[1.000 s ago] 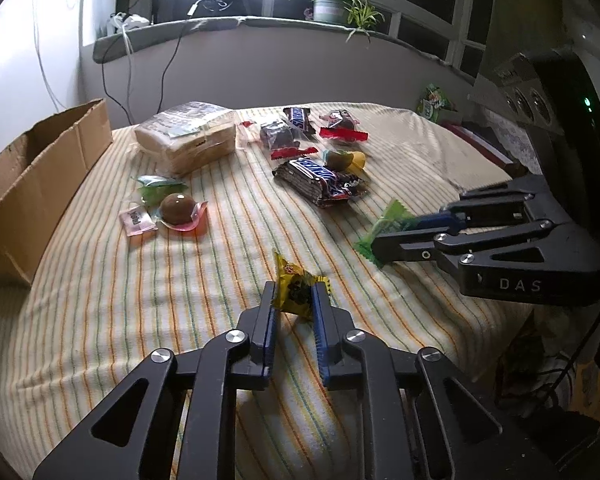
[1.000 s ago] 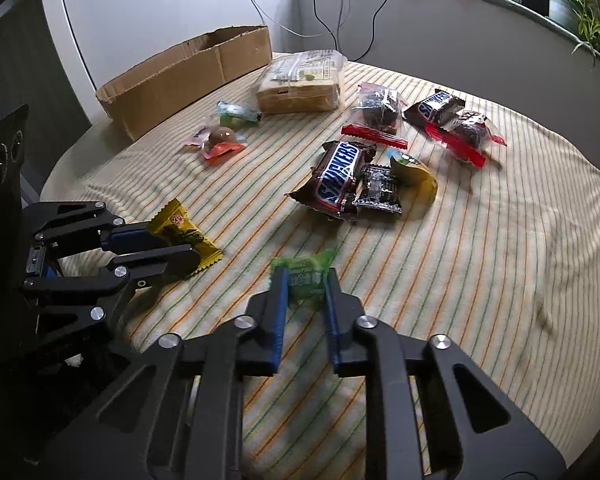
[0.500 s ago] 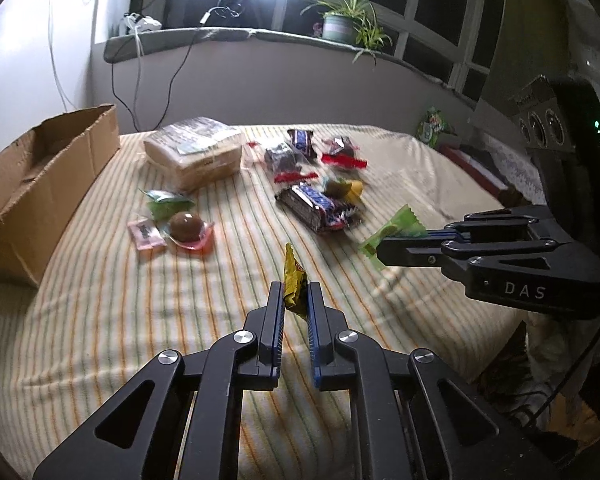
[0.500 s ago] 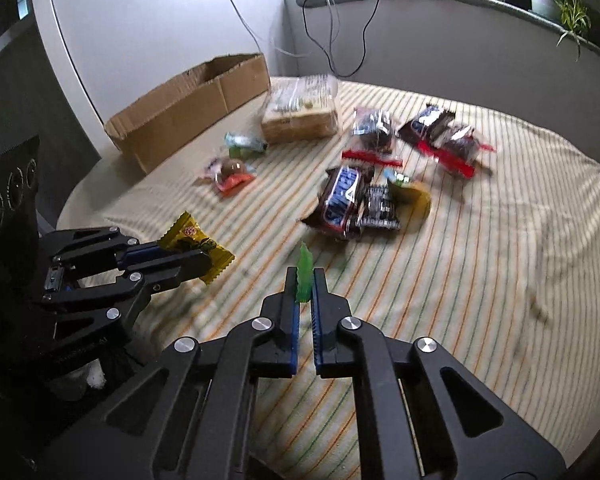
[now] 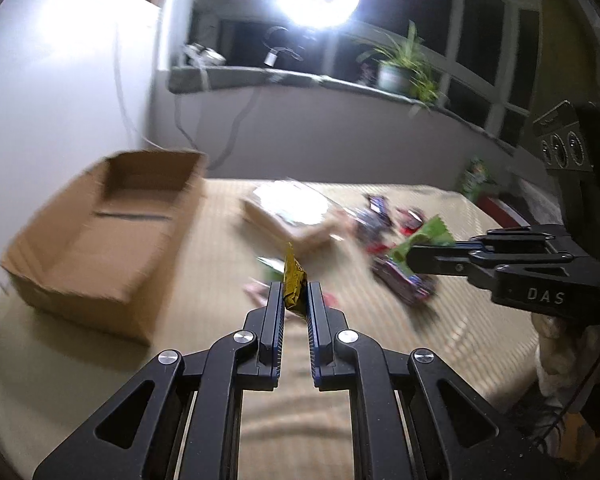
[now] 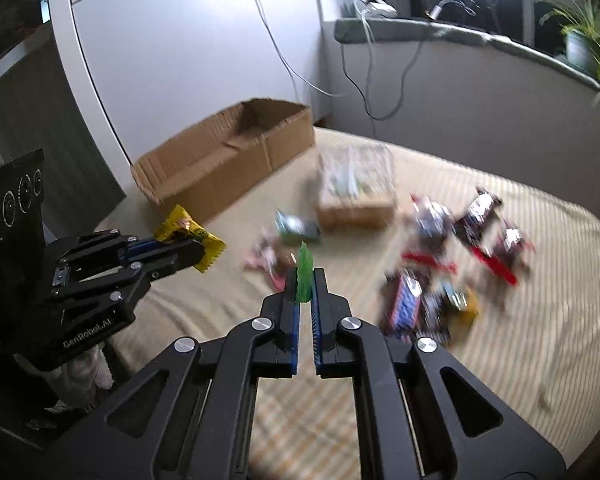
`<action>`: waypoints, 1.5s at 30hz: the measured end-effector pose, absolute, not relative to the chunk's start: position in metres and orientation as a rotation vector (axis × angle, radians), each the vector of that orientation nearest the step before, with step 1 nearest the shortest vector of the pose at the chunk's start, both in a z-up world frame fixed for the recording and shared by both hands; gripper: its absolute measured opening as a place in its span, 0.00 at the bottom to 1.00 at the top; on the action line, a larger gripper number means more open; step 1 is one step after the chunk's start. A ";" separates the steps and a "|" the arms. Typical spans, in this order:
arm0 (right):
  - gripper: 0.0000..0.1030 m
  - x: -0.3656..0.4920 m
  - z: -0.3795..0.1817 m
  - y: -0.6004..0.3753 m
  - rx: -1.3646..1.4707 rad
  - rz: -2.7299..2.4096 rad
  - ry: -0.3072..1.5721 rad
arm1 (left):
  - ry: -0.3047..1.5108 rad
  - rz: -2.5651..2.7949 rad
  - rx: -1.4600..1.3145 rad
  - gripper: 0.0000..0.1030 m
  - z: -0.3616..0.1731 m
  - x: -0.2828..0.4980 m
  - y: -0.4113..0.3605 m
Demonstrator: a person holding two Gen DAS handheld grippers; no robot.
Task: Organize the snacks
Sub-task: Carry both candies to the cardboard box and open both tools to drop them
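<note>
The left gripper [image 5: 295,294] was clamped on a yellow candy wrapper [image 5: 293,284]; the right gripper [image 6: 305,280] pinched a green candy wrapper [image 6: 304,267], both above the bed [image 6: 540,320].

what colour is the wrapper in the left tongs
Yellow wrapper, clearest in the right wrist view.
</note>
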State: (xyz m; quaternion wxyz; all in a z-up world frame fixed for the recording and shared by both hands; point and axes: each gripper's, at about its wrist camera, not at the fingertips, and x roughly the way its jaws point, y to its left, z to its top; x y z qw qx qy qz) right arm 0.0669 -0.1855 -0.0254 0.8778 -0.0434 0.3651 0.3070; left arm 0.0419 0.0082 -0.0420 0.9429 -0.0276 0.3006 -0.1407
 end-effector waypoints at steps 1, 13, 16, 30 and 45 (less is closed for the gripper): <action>0.05 0.071 -0.022 -0.178 -0.099 0.644 0.754 | 0.607 -0.273 -0.054 0.09 -0.040 0.043 0.014; 0.05 0.135 0.004 -0.085 -0.148 0.737 0.719 | 0.579 -0.105 -0.076 0.09 -0.024 0.084 0.088; 0.05 0.147 0.003 -0.061 -0.171 0.756 0.722 | 0.587 -0.075 -0.086 0.09 -0.026 0.093 0.101; 0.05 0.177 -0.023 0.007 -0.222 0.817 0.789 | 0.619 -0.043 -0.092 0.10 -0.033 0.111 0.120; 0.50 0.172 -0.009 -0.002 -0.234 0.784 0.732 | 0.603 -0.008 -0.092 0.17 -0.026 0.102 0.123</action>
